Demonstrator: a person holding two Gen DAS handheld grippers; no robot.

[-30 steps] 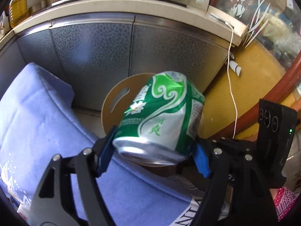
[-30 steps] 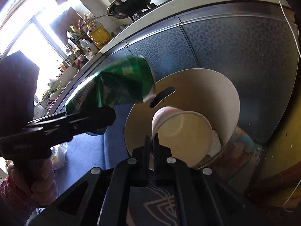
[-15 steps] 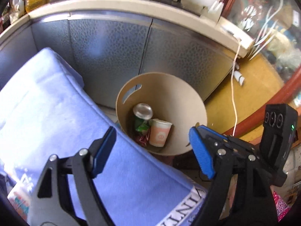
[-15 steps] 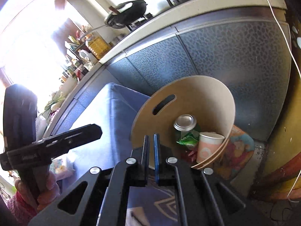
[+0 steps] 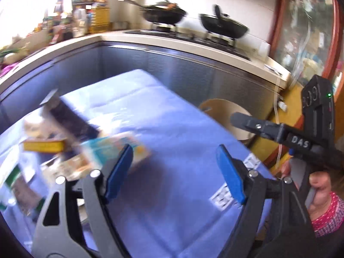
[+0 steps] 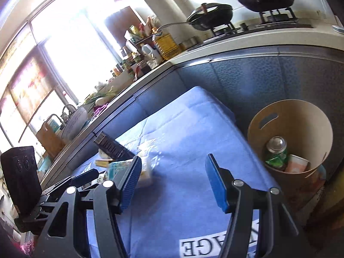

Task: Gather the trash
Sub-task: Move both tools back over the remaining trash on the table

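My left gripper is open and empty above the blue cloth-covered table. Blurred trash lies left of it: a light blue carton, a yellow box, a dark long packet. My right gripper is open and empty over the same table. The tan round bin stands to its right on the floor, holding a green can and a pink paper cup. The bin's rim shows in the left wrist view. The carton and dark packet lie by the right gripper's left finger.
A grey kitchen counter with black pans on a stove runs behind the table. The right gripper's body and the hand holding it sit at the right in the left wrist view. The left gripper's body is at the right wrist view's left edge.
The can left my left gripper and the cup left my right gripper; both lie in the bin. Both grippers have swung from the bin to the table, and the right one has opened.
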